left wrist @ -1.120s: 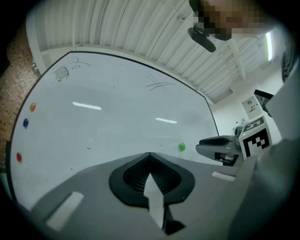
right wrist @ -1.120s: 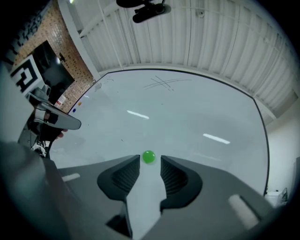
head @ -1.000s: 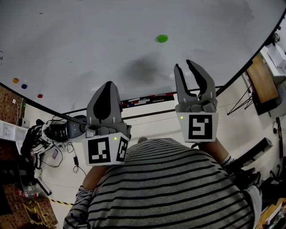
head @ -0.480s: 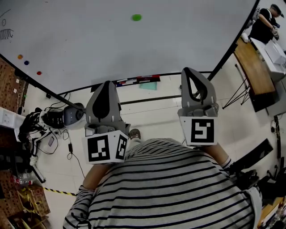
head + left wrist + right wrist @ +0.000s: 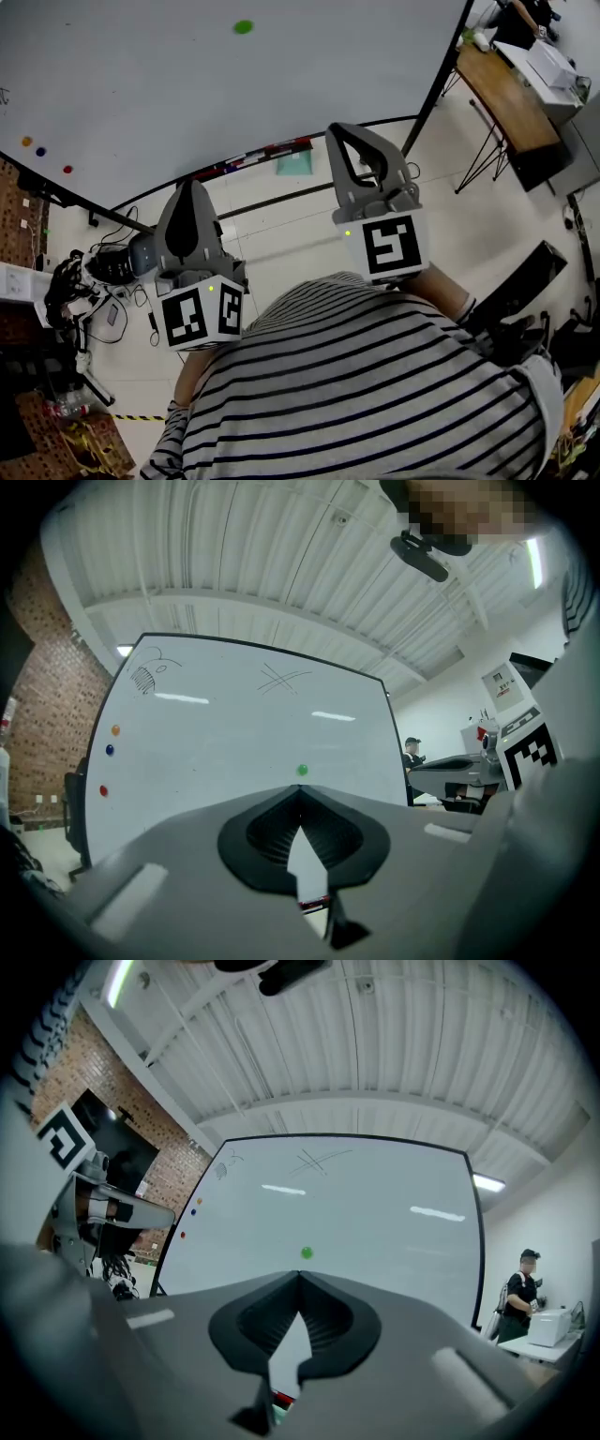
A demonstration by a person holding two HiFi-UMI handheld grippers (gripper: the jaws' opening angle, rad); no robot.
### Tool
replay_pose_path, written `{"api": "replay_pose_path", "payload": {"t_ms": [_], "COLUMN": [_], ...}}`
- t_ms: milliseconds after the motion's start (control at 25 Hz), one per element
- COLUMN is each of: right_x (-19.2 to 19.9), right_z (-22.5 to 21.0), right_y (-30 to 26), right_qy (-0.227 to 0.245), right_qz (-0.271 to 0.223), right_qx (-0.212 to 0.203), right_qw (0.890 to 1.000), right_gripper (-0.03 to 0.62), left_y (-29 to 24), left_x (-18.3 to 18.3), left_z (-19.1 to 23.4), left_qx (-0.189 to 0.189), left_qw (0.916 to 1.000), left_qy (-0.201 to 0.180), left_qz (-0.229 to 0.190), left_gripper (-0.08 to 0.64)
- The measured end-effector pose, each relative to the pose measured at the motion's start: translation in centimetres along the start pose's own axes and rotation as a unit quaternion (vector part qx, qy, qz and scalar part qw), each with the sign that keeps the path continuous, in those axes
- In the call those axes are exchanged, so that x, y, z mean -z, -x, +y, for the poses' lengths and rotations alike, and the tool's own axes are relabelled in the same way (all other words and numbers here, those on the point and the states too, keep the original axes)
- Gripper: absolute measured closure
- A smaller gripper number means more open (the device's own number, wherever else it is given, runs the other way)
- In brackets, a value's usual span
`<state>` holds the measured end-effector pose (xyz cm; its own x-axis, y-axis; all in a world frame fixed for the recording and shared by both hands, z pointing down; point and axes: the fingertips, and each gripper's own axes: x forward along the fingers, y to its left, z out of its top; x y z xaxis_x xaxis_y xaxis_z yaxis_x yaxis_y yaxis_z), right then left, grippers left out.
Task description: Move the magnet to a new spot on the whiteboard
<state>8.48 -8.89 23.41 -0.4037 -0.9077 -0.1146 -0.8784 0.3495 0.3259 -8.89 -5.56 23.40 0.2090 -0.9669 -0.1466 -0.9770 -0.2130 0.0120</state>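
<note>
Clinging to the whiteboard (image 5: 141,94), the green magnet (image 5: 244,27) is sitting untouched. The left hand-held gripper (image 5: 190,192) and right hand-held gripper (image 5: 345,133) are pressing empty jaws together.

A pale, smooth floor (image 5: 309,234) is seen below in the head view. A wooden table (image 5: 502,98) on thin dark legs is placed at the upper right, and a white machine (image 5: 548,66) is set on it. Cables (image 5: 89,291) and dark equipment are spread on the floor at the left, near a strip of yellow-and-black tape (image 5: 131,418). A brick wall (image 5: 47,733) is shown at the left of the left gripper view. The room is covered by a white ribbed ceiling (image 5: 281,564), and a long lamp (image 5: 117,981) is lit.
</note>
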Motion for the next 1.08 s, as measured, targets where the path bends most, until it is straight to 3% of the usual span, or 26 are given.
{"api": "replay_pose_path", "payload": {"t_ms": [640,1080], "right_x": [-0.7,-1.2], "right_z": [7.0,8.6], "right_y": [-1.0,-0.8], "right_qy": [-0.006,0.008], "right_qz": [0.015,0.015], "right_qx": [-0.016,-0.024], "right_qw": [1.0,1.0], "right_gripper": [0.592,0.592], "left_y": [3.0,4.1], "left_x": [2.3,2.4], "left_z": [4.6,5.0], "left_qx": [0.02,0.021], "left_qw": [0.9986,0.9986], "left_qy": [0.023,0.029], "left_qz": [0.043,0.039], "left_gripper": [0.545,0.545]}}
